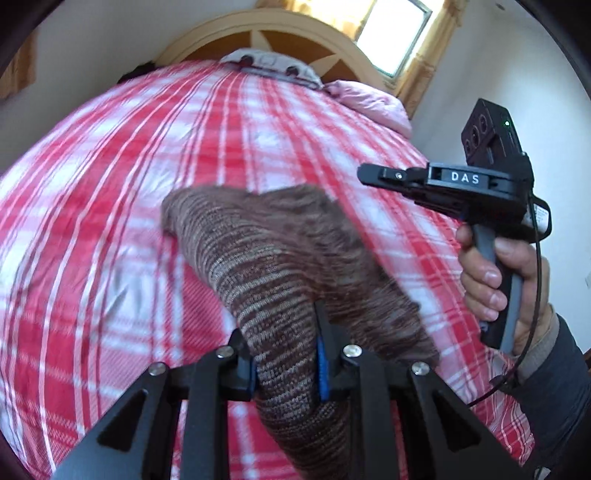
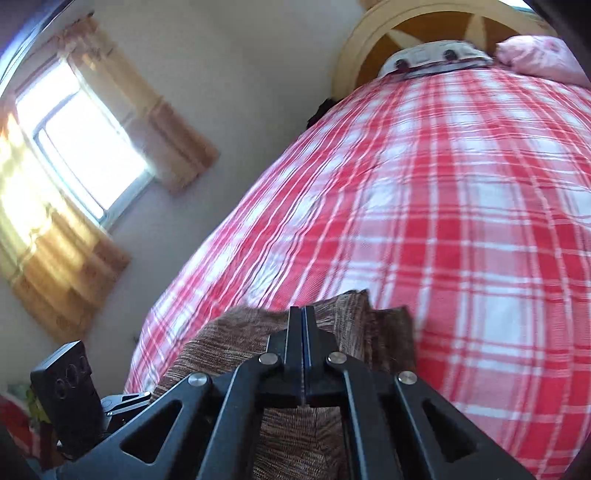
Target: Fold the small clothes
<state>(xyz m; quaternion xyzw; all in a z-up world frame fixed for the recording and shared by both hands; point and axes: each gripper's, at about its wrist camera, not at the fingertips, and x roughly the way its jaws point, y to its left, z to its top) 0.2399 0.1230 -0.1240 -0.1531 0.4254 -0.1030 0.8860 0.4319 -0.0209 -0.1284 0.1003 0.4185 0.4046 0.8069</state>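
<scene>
We lose the brown knit garment (image 1: 280, 266) where it runs off the lower edge of the left wrist view, its far end smeared by blur. The plaid bedspread (image 2: 461, 206) blurs toward the headboard (image 2: 369, 33), where a small item's dark markings stay unreadable.

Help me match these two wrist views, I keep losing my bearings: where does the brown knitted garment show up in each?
Left wrist view: the brown knitted garment fills the lower centre, clamped between the left hand-held gripper fingers.
Right wrist view: the garment lies at bottom centre, behind and below the shut right hand-held gripper.
Shared landmark: the arched wooden headboard at the top of both.
</scene>
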